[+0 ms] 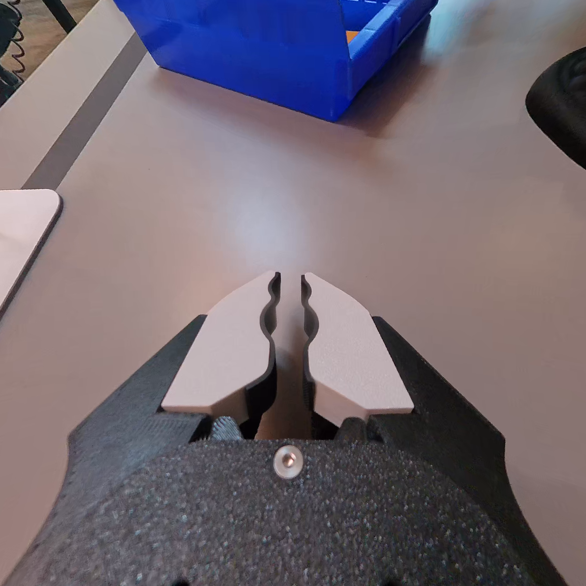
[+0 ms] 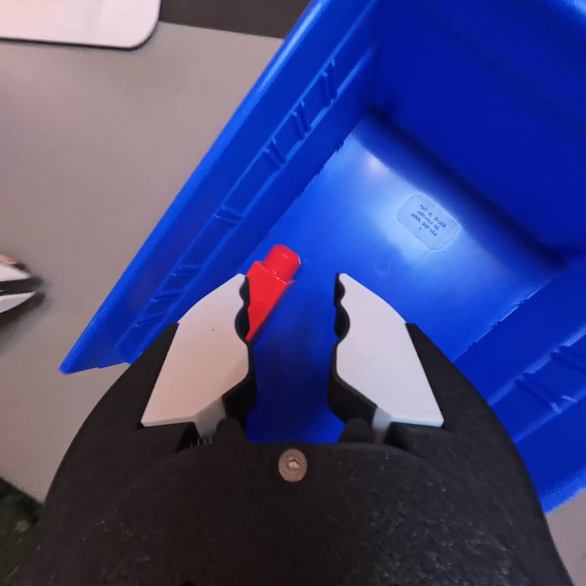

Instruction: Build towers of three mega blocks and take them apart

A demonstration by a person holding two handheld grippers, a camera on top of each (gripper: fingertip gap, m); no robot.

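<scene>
In the right wrist view my right gripper (image 2: 290, 279) is open inside the blue bin (image 2: 222, 196). A red mega block (image 2: 269, 285) lies on the bin floor against the inner side of the left finger; the right finger stands clear of it. In the left wrist view my left gripper (image 1: 290, 276) hovers low over the bare table with its fingers nearly closed and nothing between them. The blue bin (image 1: 253, 57) stands ahead of it, with a bit of an orange block (image 1: 352, 36) showing inside.
A white rounded pad (image 1: 22, 241) lies at the table's left; it also shows in the right wrist view (image 2: 79, 22). A black rounded object (image 1: 561, 104) sits at the right edge. A dark strip (image 1: 82, 120) runs along the table's left side. Some 30 centimeters of space lies between my two pairs of fingers. My left tips are about 25 centimeters from the red mega block (image 2: 269, 285), my right tips only 4 centimeters.
</scene>
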